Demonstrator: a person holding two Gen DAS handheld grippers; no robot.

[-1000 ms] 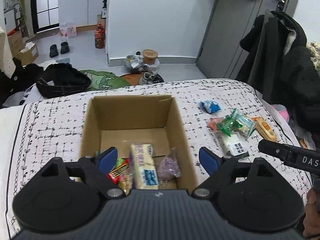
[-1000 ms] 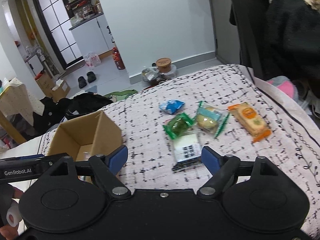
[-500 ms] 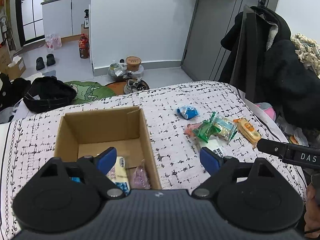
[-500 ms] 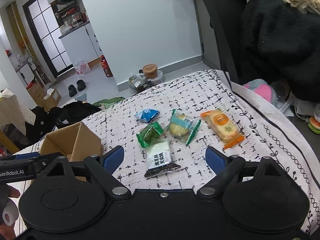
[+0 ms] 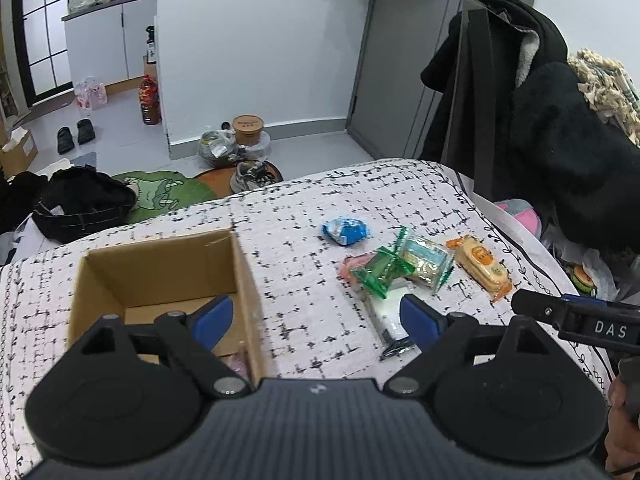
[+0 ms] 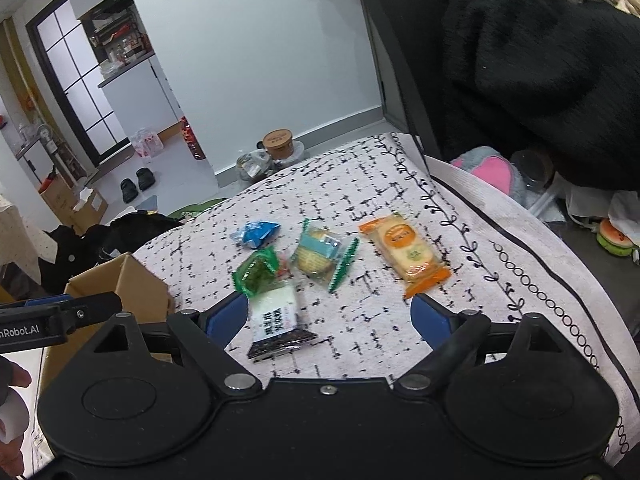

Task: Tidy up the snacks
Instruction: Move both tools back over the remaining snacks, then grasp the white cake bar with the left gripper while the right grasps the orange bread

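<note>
Left wrist view. The left gripper (image 5: 314, 318) hangs with its jaws spread wide and nothing between them, one blue pad over the cardboard box (image 5: 160, 276), the other over the patterned cloth (image 5: 304, 240). The box stands open at the left of the cloth; a pinkish wrapped snack (image 5: 236, 362) shows low inside it, and the rest of its floor is hidden by the gripper body. To the right of the box, well apart from it, lie loose snacks: a blue packet (image 5: 346, 231), a green packet (image 5: 380, 270) resting on a reddish one, a clear green-edged packet (image 5: 424, 258) touching it, an orange packet (image 5: 480, 262) just beside, and a white-and-black packet (image 5: 386, 322) nearest the camera. Part of the right gripper (image 5: 576, 320) enters at the right edge.

Right wrist view. The right gripper (image 6: 328, 318) is likewise released and empty, and hangs above the near end of the cluster. The white-and-black packet (image 6: 276, 320) lies just beside its left pad; the green packet (image 6: 256, 272), the clear green-edged packet (image 6: 320, 256), the blue packet (image 6: 256, 234) and the orange packet (image 6: 404, 252) lie beyond. The box (image 6: 120, 284) stands at the left.

Progress, as judged: partly done. At least one snack is boxed; at least six remain on the cloth to be picked up and placed inside.
</note>
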